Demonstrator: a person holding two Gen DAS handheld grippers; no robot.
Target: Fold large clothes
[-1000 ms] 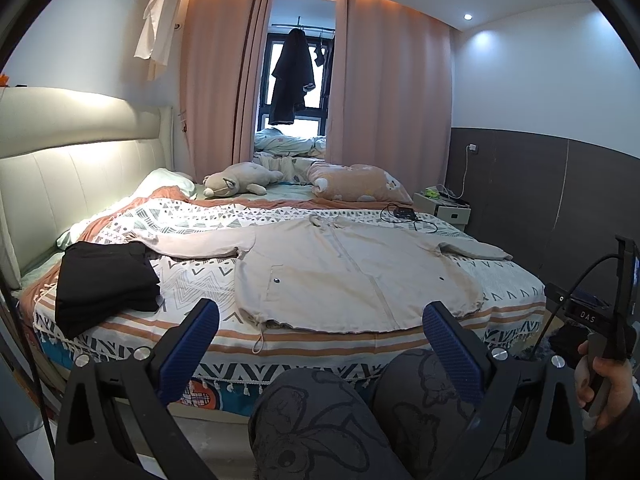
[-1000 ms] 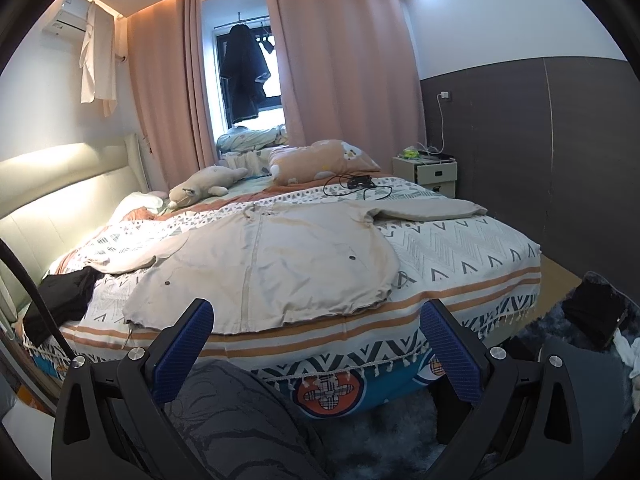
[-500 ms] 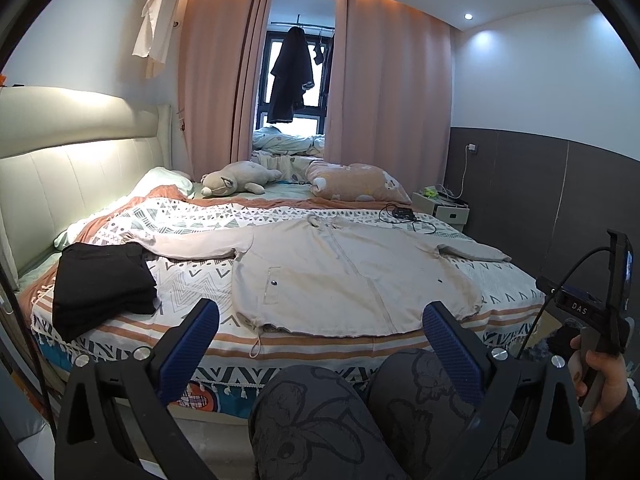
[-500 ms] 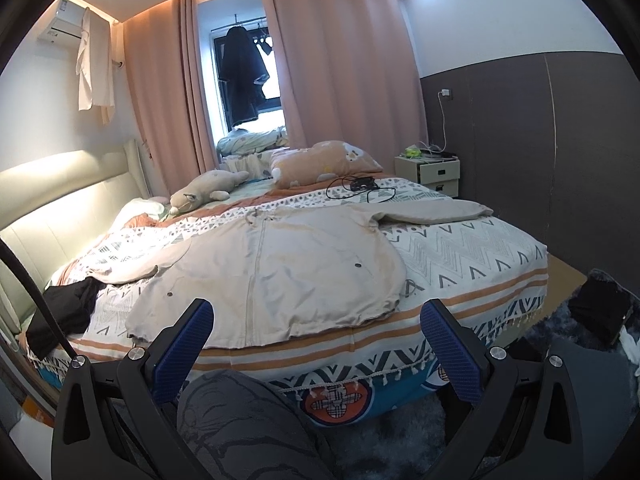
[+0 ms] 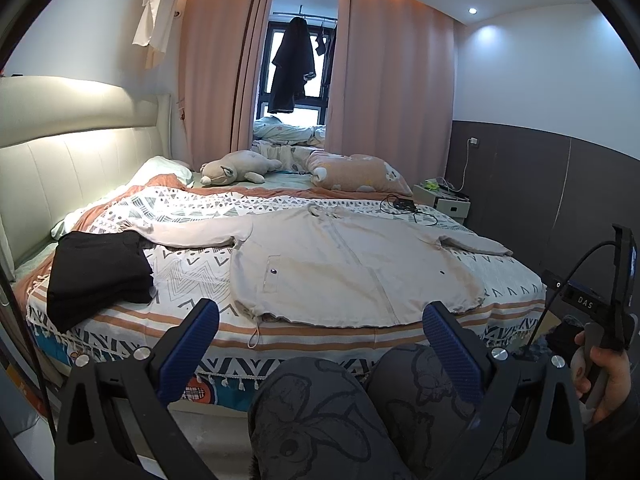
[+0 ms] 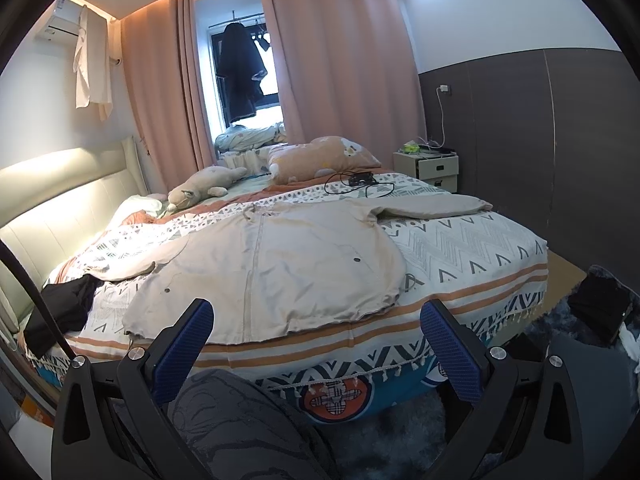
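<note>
A large beige jacket [image 5: 344,264] [image 6: 276,264] lies flat on the bed, front up, zipper down the middle, both sleeves spread out to the sides. Its hem reaches the near edge of the mattress. My left gripper [image 5: 320,320] is open, held back from the bed above the person's knees, with nothing between its blue pads. My right gripper [image 6: 316,320] is open too, short of the hem and empty. In the left wrist view a hand [image 5: 604,368] holds the right gripper's handle at the far right.
A folded black garment [image 5: 96,272] sits on the bed's left corner. A plush toy [image 5: 236,166], a pillow [image 5: 360,172] and a black cable [image 6: 356,184] lie at the far side. The bed's patterned cover [image 6: 460,248] hangs over the edge. A nightstand [image 6: 428,168] stands right; dark items [image 6: 600,308] lie on the floor.
Both grippers have drifted slightly back and up from the bed, so the jacket sits a little lower in view. The jacket has not moved and both grippers stay open.
</note>
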